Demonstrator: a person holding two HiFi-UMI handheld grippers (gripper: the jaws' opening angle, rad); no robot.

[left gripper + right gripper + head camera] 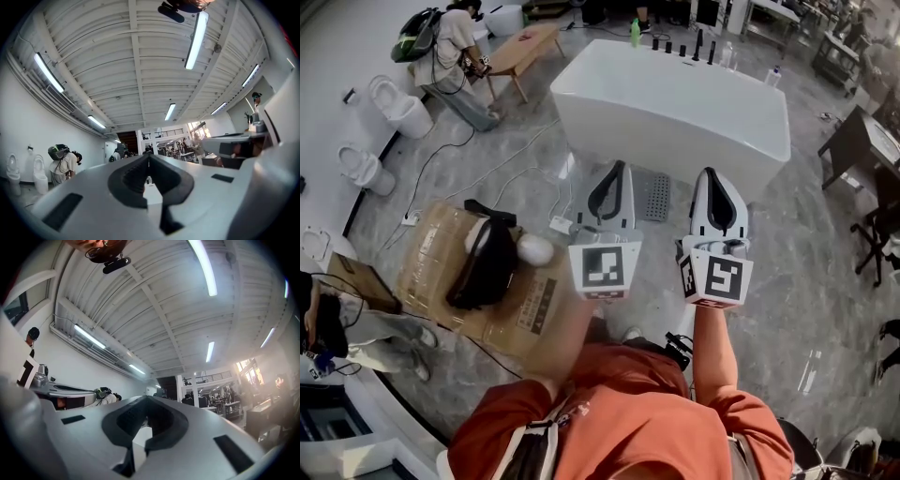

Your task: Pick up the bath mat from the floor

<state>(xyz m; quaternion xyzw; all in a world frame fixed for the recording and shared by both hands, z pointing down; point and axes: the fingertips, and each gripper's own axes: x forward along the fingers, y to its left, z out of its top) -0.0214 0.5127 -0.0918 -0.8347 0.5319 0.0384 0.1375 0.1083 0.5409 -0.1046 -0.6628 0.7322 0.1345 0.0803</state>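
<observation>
Left gripper (620, 169) and right gripper (711, 174) closed on nothing, held side by side, tilted slightly up, probably not reaching yet. Bath mat (654, 195) flat on the floor between and beyond them, just beside the bathtub (675, 112). At left, a cardboard box (441, 272) and cables (487, 178), not in the way.

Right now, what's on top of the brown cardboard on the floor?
A black bag-like thing and a white rounded thing lie on the cardboard. Whatever is beneath them is covered.
</observation>
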